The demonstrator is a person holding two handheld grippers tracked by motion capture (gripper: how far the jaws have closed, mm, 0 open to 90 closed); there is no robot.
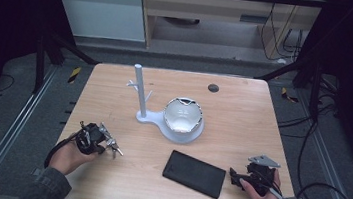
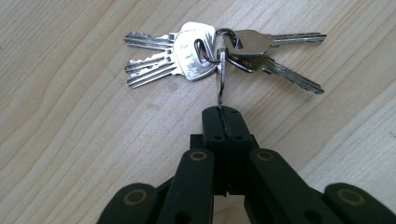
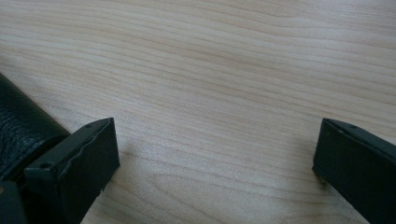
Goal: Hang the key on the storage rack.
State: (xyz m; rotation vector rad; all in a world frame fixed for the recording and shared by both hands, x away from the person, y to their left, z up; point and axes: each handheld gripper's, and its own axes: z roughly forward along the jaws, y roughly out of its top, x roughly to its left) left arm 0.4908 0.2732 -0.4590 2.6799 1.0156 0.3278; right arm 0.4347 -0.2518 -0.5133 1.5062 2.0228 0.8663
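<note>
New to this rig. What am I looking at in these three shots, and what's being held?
No robot arm: a person holds a two-jaw gripper in each hand at a wooden table. The high view looks down from above; the other two cameras ride on the grippers.

The left gripper is shut on the ring of a bunch of keys lying on the wood. The right gripper is open, holding nothing, beside a black wallet. Farther back stands a white stand whose dish holds a white bowl.

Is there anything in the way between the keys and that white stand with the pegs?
Nothing visible. The left claw is shut on the ring of the keys, and only bare table lies between them and the stand.
</note>
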